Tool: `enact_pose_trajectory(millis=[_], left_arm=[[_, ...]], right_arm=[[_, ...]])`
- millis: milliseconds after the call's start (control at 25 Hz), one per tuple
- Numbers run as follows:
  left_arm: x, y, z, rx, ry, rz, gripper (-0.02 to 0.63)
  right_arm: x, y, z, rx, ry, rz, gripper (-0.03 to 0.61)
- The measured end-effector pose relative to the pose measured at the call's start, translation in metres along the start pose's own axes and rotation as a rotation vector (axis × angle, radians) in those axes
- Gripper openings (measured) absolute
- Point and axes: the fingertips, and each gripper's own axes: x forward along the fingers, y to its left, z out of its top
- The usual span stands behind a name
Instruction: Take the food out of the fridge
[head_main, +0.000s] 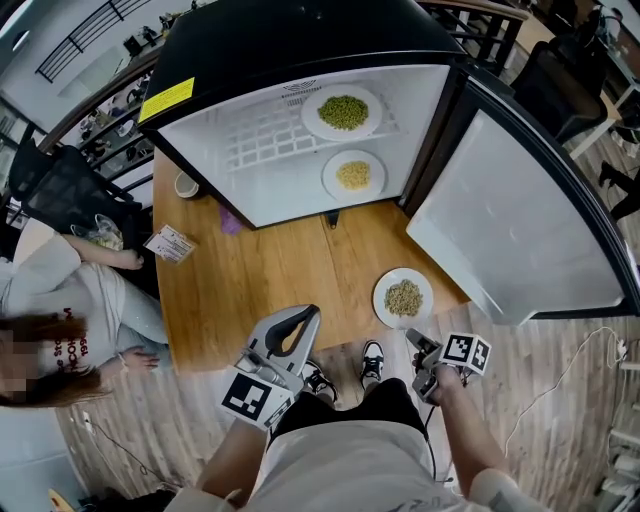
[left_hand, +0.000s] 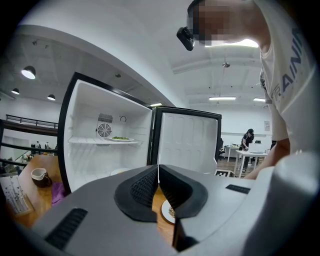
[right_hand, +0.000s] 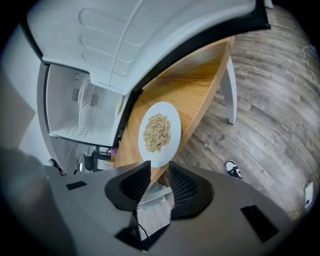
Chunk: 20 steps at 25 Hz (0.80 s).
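One plate of grain (head_main: 403, 297) sits on the bench (head_main: 250, 280), at 5 o'clock from the open fridge (head_main: 300, 40). The pea plate (head_main: 343, 112) and corn plate (head_main: 353, 175) remain inside. The right gripper (right_hand: 159, 172) has its jaws apart and empty; the left gripper (left_hand: 158, 176) has its jaws together.

Letters "AIN" show on the person's white shirt (left_hand: 291, 67); the yellow label (head_main: 166, 99) on the fridge (head_main: 300, 30) is unreadable.

Three plates by my count: green plate (head_main: 343, 112) and yellow plate (head_main: 353, 175) in the one fridge (head_main: 300, 40), beige plate (head_main: 403, 298) on the worktop (head_main: 270, 285). One cup (head_main: 186, 185), one leaflet (head_main: 169, 243). My left hand-held gripper (head_main: 303, 316) and right hand-held gripper (head_main: 417, 342) make two.
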Motion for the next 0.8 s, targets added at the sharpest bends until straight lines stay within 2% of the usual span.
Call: enact_pose_trajectory(millis=[80, 160, 240, 360, 480, 560, 800], left_arm=[[0.000, 0.000, 0.001, 0.000, -0.004, -0.002, 0.014], [-0.001, 0.000, 0.003, -0.002, -0.011, -0.002, 0.014], [-0.002, 0.001, 0.006, -0.006, -0.017, 0.000, 0.014], [-0.006, 0.006, 0.012, -0.005, -0.029, 0.013, 0.014], [-0.014, 0.010, 0.019, 0.003, -0.045, 0.028, 0.014], [-0.020, 0.014, 0.025, 0.008, -0.058, 0.038, 0.014], [-0.036, 0.027, 0.048, 0.028, -0.115, 0.075, 0.014]], right_arm=[[-0.009, 0.019, 0.000, -0.061, -0.008, 0.015, 0.112], [-0.018, 0.044, 0.005, -0.133, -0.045, 0.043, 0.050], [-0.027, 0.076, 0.014, -0.225, -0.103, 0.093, 0.029], [-0.039, 0.130, 0.026, -0.431, -0.197, 0.161, 0.021], [-0.052, 0.178, 0.028, -0.683, -0.294, 0.183, 0.021], [-0.061, 0.206, 0.028, -0.808, -0.348, 0.194, 0.020], [-0.083, 0.282, 0.031, -0.981, -0.488, 0.284, 0.021]])
